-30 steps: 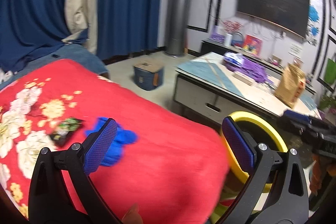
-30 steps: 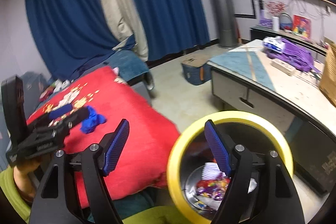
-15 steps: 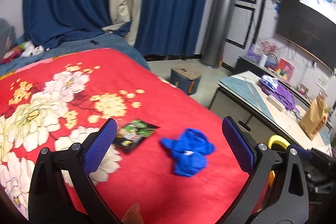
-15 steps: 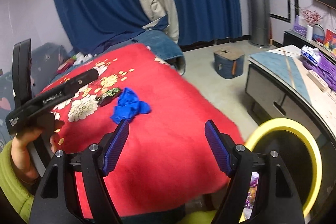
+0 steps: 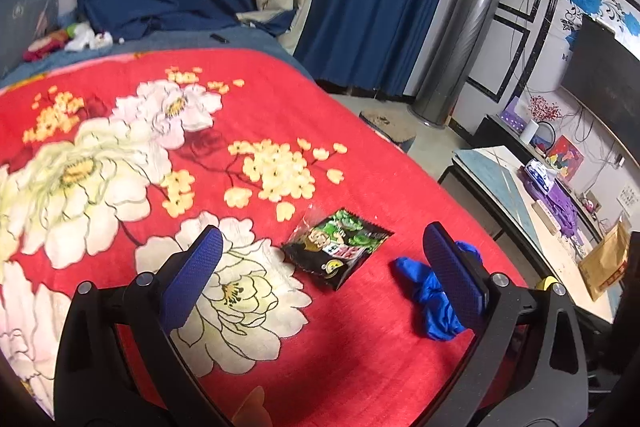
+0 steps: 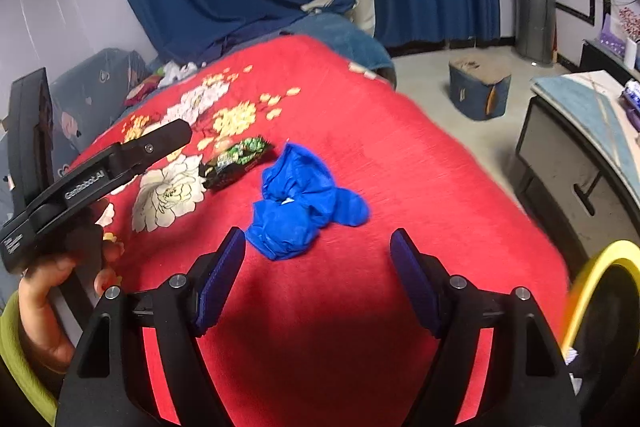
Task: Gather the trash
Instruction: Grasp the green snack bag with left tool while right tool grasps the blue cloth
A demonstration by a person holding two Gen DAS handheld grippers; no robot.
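Note:
A black and green snack wrapper (image 5: 337, 247) lies flat on the red flowered blanket (image 5: 248, 115). A crumpled blue glove (image 5: 430, 301) lies just right of it. My left gripper (image 5: 322, 275) is open and empty, hovering above the wrapper, with its right finger in front of the glove. In the right wrist view the wrapper (image 6: 237, 162) and the glove (image 6: 298, 203) lie ahead of my right gripper (image 6: 318, 277), which is open and empty just short of the glove. The yellow-rimmed trash bin (image 6: 596, 291) stands at the bed's right edge.
The left gripper's body (image 6: 96, 167) and the hand holding it show at the left of the right wrist view. A low table (image 5: 532, 203) with purple items and a brown bag stands right of the bed. A blue box (image 6: 478, 89) sits on the floor.
Both grippers swung left, away from the trash bin and over the bed. The wrapper and glove now lie close in front of them. Both stayed open.

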